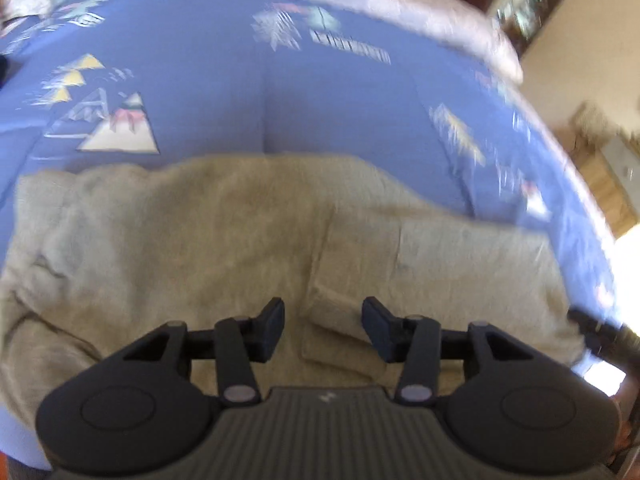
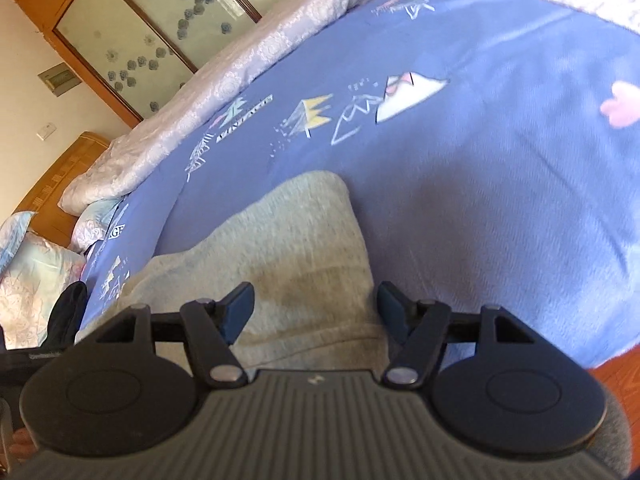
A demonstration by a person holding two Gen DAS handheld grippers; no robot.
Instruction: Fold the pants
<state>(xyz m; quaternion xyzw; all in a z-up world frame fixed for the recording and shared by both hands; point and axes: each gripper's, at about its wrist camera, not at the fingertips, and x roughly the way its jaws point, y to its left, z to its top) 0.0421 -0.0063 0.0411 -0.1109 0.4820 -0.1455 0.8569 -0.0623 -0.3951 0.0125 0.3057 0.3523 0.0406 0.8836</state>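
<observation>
Grey-beige pants (image 1: pixel 240 240) lie spread across the near part of a blue patterned bedsheet (image 1: pixel 224 80). My left gripper (image 1: pixel 323 330) is open and empty, hovering just above a pocket or fold of the pants. In the right wrist view one end of the pants (image 2: pixel 296 248) lies on the sheet (image 2: pixel 500 200). My right gripper (image 2: pixel 316 314) is open and empty, above that end near its right edge. The other gripper's dark tip (image 1: pixel 592 328) shows at the right of the left wrist view.
A pale quilted blanket (image 2: pixel 192 112) lies bunched along the far side of the bed. Pillows (image 2: pixel 28 280) sit at the left by a wooden headboard (image 2: pixel 56 184). A wooden wardrobe with frosted glass (image 2: pixel 160 24) stands behind. The bed's near edge meets a wooden floor (image 2: pixel 624 384).
</observation>
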